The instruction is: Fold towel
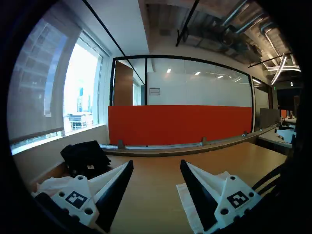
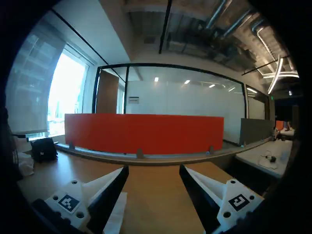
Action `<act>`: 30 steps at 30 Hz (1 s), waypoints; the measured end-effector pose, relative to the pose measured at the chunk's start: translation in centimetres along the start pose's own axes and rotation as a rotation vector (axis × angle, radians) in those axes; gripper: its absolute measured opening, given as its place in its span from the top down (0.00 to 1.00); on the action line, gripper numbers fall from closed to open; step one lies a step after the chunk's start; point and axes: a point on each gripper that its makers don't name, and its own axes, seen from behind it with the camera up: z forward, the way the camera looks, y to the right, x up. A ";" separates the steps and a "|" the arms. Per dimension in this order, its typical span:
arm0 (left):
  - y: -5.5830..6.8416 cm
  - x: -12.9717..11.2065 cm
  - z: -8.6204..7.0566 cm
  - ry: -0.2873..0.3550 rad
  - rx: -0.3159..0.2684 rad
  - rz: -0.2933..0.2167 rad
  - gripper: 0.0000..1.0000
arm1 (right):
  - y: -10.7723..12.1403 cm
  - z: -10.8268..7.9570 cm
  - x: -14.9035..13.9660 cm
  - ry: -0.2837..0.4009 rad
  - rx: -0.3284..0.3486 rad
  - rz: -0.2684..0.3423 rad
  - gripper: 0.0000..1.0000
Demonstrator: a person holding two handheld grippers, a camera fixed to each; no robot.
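The left gripper [image 1: 156,163] and the right gripper [image 2: 153,167] both have their fingers apart, and they hold nothing.
In the left gripper view, the white towel [image 1: 187,201] lies flat on the wooden worktop [image 1: 156,187], partly under the finger on the right side. In the right gripper view, its edge [image 2: 117,212] lies by the finger on the left side. A black bag [image 1: 85,158] sits farther off, near the window [image 1: 80,101].

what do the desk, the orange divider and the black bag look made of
Desk: wood or wood-look laminate, going by its smooth light tan top with a soft sheen.
Divider: possibly a fabric-covered or painted panel. It is a flat, even orange with no glare.
Bag: soft black fabric, slumped and creased.
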 end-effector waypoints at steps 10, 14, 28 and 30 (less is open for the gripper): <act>0.0 2.7 -0.7 -0.046 -0.005 0.001 0.11 | -0.9 -0.8 3.0 -0.027 0.038 -0.025 0.00; 0.5 2.9 -0.8 -0.074 -0.038 0.028 0.12 | -1.9 -1.1 3.5 -0.049 0.082 -0.042 0.00; 3.9 0.7 -1.1 -0.252 -0.236 0.072 0.12 | -6.7 -1.4 2.3 -0.184 0.311 -0.113 0.00; 4.3 0.3 -1.1 -0.266 -0.256 0.086 0.12 | -7.1 -1.4 2.0 -0.200 0.333 -0.123 0.00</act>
